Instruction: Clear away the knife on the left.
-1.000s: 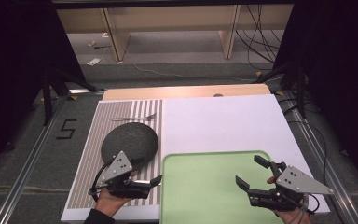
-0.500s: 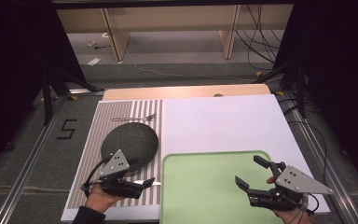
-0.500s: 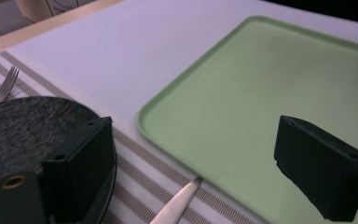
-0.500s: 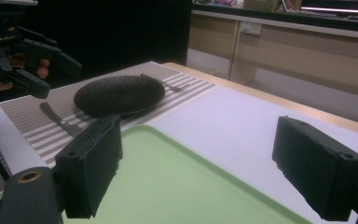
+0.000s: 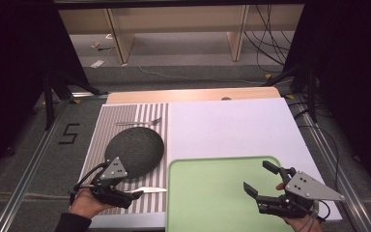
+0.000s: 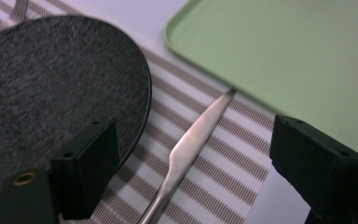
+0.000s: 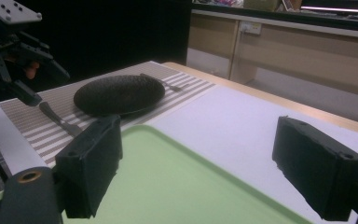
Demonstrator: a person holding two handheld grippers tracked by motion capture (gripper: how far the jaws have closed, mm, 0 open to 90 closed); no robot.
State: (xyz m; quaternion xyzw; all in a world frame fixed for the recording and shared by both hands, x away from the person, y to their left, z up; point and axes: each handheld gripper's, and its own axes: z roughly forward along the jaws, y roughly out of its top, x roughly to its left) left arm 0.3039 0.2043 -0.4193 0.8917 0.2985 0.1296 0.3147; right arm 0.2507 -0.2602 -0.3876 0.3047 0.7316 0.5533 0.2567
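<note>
Knife [image 6: 189, 147]: flat on striped mat beside dark plate [image 5: 134, 149]; left tongs [image 5: 130, 195] straddling handle, just been narrowing, ungripped. Right tongs [image 5: 261, 180] released.

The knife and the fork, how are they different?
The knife lies on the near side of the dark plate; the fork lies on its far side. The knife lies between the left gripper's open jaws; the fork lies untouched. Both are silvery and rest on the striped mat.
</note>
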